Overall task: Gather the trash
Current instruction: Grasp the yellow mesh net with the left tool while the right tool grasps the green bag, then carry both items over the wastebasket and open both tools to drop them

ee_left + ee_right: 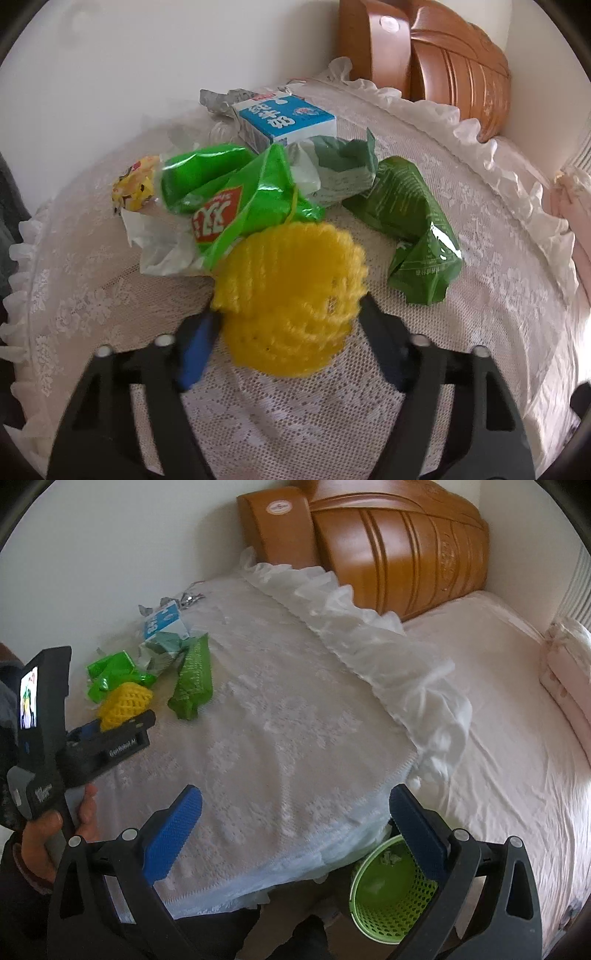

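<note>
Trash lies in a loose heap on the lace cover (280,716) of the bed, toward the wall side, and I take the yellow foam net (291,299) as my landmark. My left tongs (288,332) have it between their pads: the blue pad (195,350) presses its left edge and the other finger sits against its right edge, so I read them as clamped on the net, which bulges out between them. No earlier view is at hand, so I say only how they stand.

Just beyond the net, touching it, lies a bright green snack bag (236,192) with a red label. Beside that bag, on the side away from the headboard, sits a small yellow wrapper (135,184) over a clear plastic bag (159,243). Farther from the net, behind the snack bag, stands a blue and white milk carton (284,120), with a crumpled pale green paper (343,166) just in front of it. Toward the headboard side of the net, close but apart, lies a dark green wrapper (413,229).

My right tongs (295,834) stand wide open with nothing between the blue pads, hanging above the near edge of the bed, well apart from the net. Under them, on the floor beside the bed, stands a green basket (391,912) with some scraps inside. A hand (55,827) grips the left handle. The wooden headboard (399,550) stands far beyond the net.
</note>
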The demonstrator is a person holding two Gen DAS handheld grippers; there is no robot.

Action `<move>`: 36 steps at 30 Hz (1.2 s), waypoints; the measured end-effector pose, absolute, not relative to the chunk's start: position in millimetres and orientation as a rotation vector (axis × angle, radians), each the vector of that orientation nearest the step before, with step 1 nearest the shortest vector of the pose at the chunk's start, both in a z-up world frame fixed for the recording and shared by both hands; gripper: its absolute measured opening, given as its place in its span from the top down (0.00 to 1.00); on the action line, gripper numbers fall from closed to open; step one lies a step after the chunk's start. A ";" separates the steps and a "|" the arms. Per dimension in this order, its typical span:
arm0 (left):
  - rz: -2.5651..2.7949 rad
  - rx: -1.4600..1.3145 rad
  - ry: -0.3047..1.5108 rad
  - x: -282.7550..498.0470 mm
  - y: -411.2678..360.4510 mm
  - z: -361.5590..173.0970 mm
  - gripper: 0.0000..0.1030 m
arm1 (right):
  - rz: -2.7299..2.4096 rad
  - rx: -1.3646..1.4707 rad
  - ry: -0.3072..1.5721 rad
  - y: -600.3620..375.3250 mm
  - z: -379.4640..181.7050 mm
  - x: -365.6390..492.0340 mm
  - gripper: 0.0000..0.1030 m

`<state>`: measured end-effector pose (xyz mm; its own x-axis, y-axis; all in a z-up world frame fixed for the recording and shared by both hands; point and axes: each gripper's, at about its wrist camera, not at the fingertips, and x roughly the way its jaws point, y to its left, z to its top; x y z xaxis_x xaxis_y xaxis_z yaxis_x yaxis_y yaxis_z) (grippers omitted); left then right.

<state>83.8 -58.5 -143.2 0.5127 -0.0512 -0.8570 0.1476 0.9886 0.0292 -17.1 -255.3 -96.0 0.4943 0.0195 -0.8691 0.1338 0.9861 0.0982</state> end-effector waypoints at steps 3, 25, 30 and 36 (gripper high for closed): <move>-0.136 0.091 1.028 80.8 -49.6 -141.7 0.56 | -0.046 0.135 1.053 -247.2 -95.6 -5.2 0.02; -0.217 0.017 0.997 16.1 8.8 -98.9 0.65 | 0.071 0.004 1.155 -174.0 -148.8 149.3 0.35; -0.230 0.031 0.984 12.0 11.5 -94.4 0.65 | 0.087 0.056 1.156 -174.5 -144.0 147.1 0.62; -0.288 0.064 0.965 10.5 -0.6 -85.9 0.65 | 0.087 0.151 1.123 -190.8 -130.9 123.0 0.62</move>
